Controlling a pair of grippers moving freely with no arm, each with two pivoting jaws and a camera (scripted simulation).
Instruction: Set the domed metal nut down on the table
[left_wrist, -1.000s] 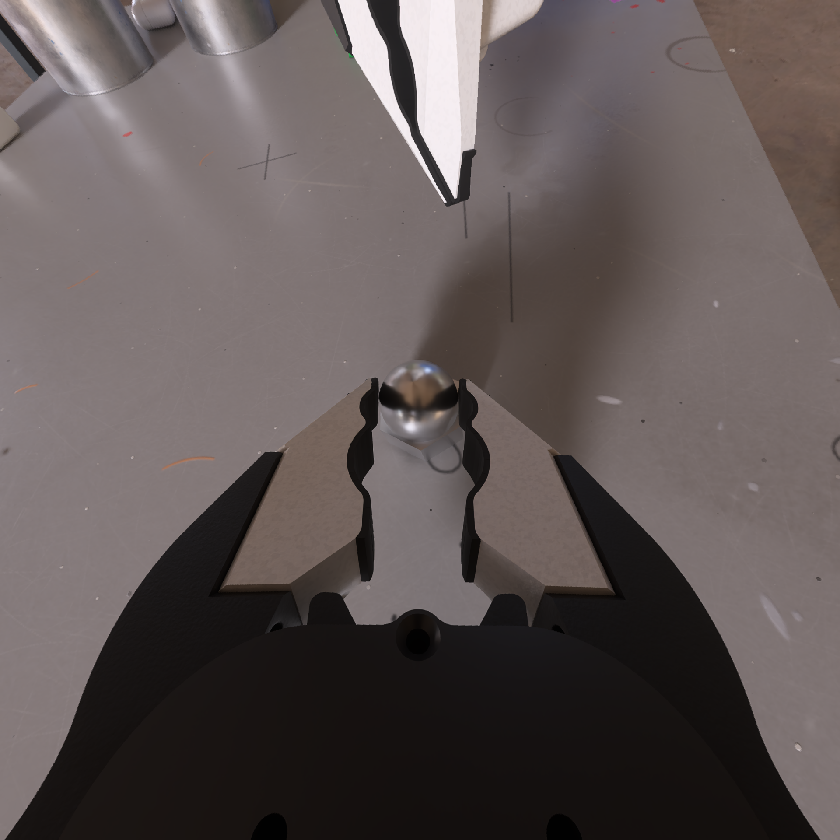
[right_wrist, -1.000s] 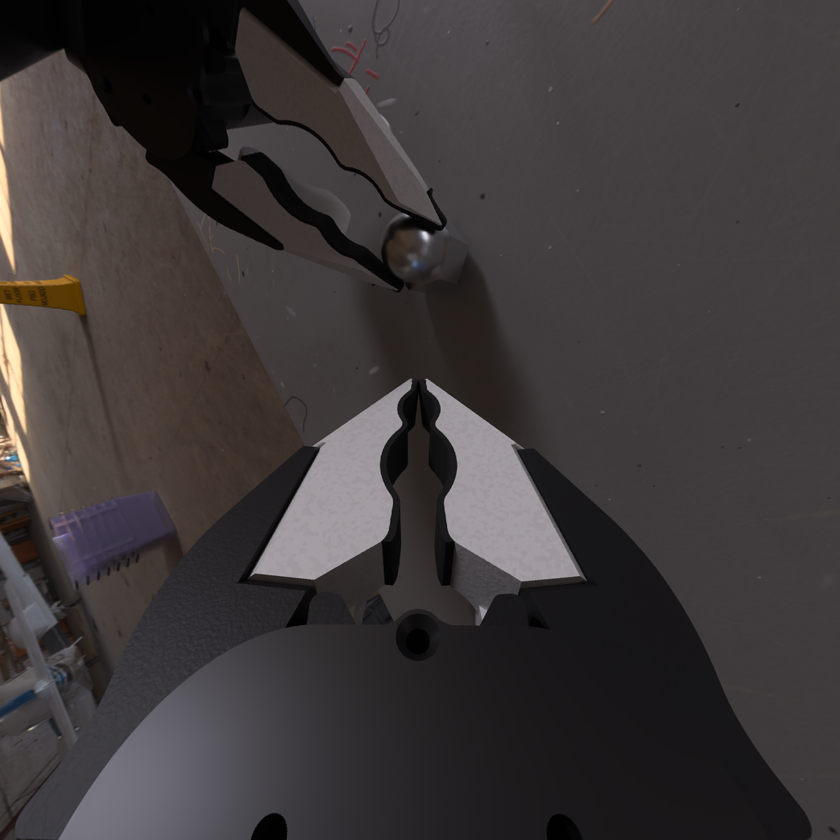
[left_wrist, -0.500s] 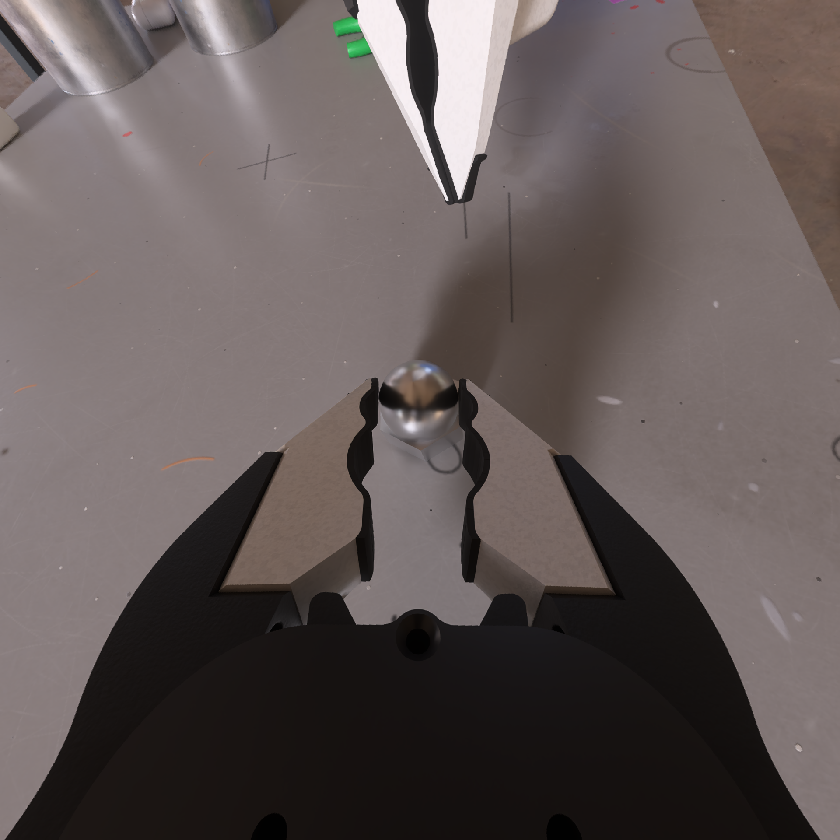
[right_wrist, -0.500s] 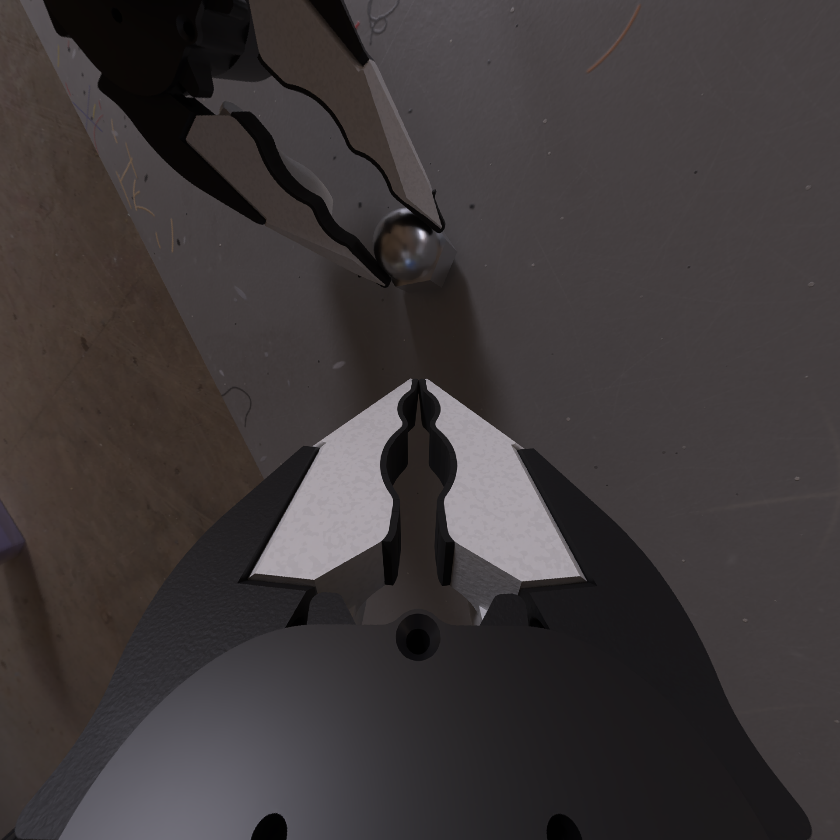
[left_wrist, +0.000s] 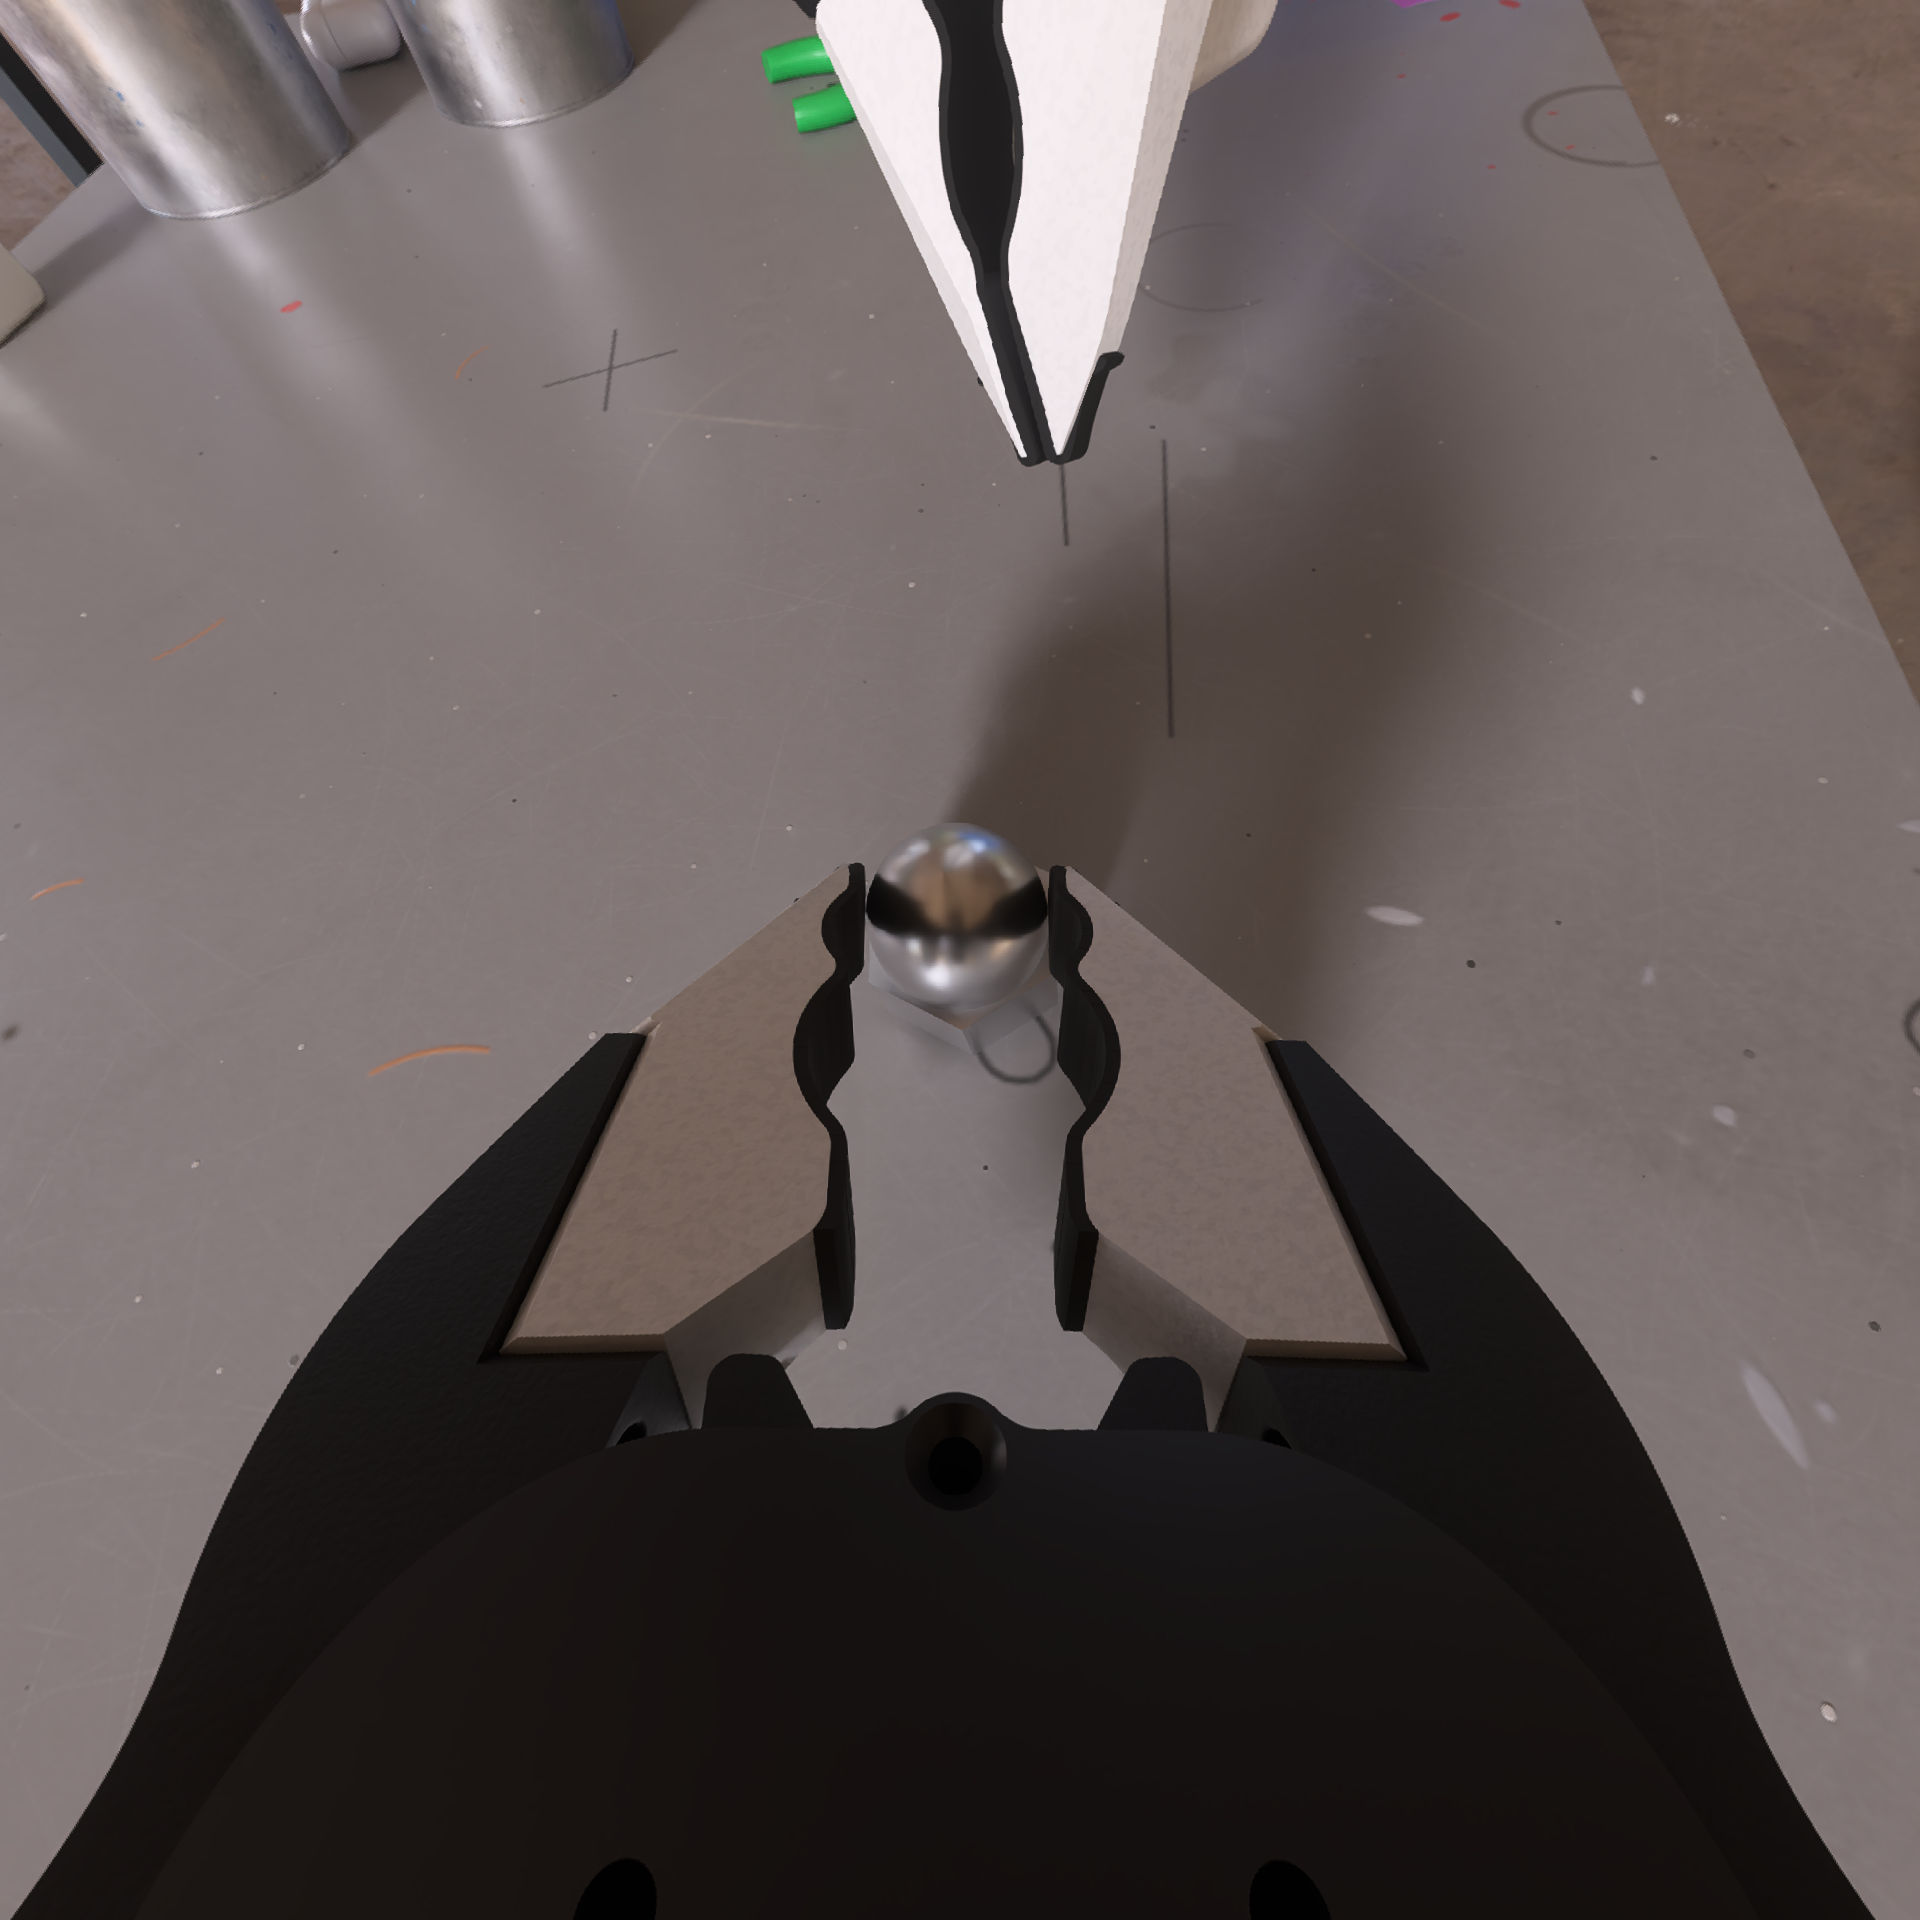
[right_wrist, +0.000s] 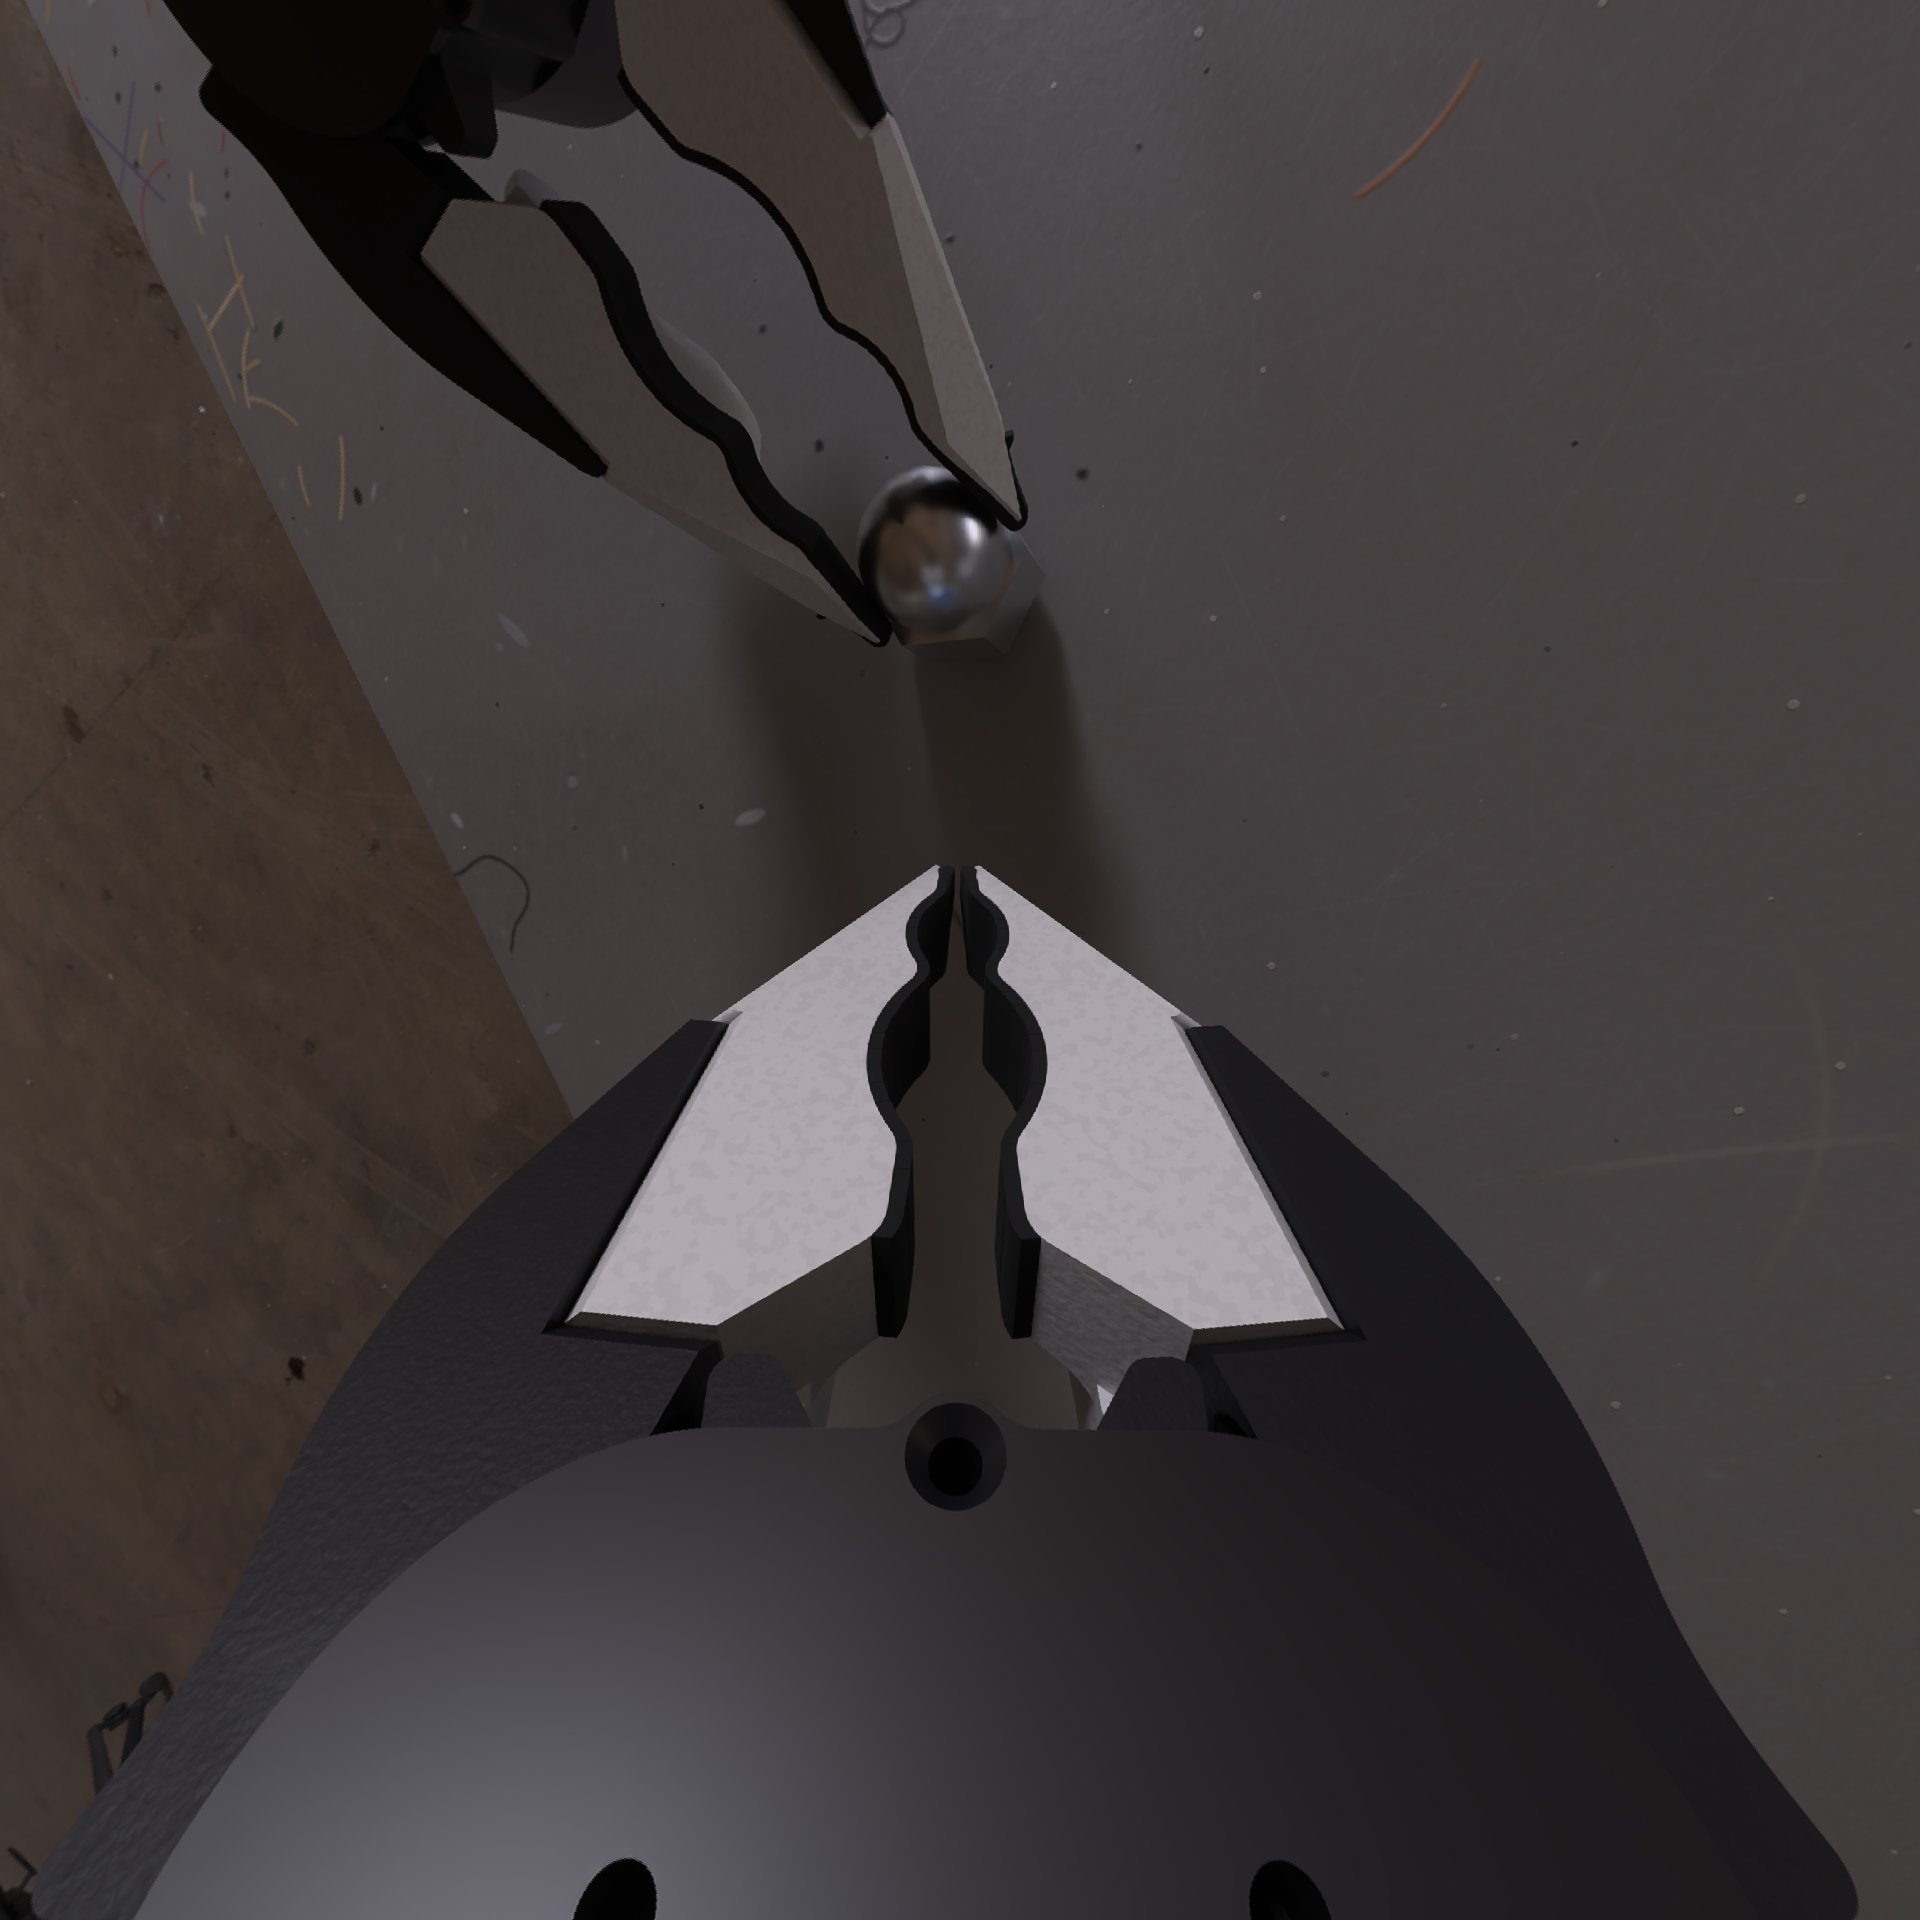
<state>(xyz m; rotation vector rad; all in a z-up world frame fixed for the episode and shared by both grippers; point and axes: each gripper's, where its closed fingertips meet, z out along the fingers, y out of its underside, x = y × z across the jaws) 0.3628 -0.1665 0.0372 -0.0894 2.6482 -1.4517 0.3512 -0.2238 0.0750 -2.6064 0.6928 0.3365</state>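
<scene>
Centrally, the domed metal nut sits between the tips of the left claw, dome up, its hexagonal base down on the grey surface. Left claw's two fingers are parted about the width of the nut, one tip against each side of the dome; whether they press or merely touch, I cannot tell for sure, but they bracket it closely. From the right wrist view the nut shows its hex base flat on the surface, with the left claw reaching in from above-left of it.

Right claw is closed, tips almost meeting, nothing between them; it hovers clear of the nut, apart from it. Seen from the left wrist view, the right claw points down beyond the nut.

Far beyond the nut: two metal cylinders and two small green pegs. Nearer, a pencilled cross and thin lines mark the surface.
</scene>
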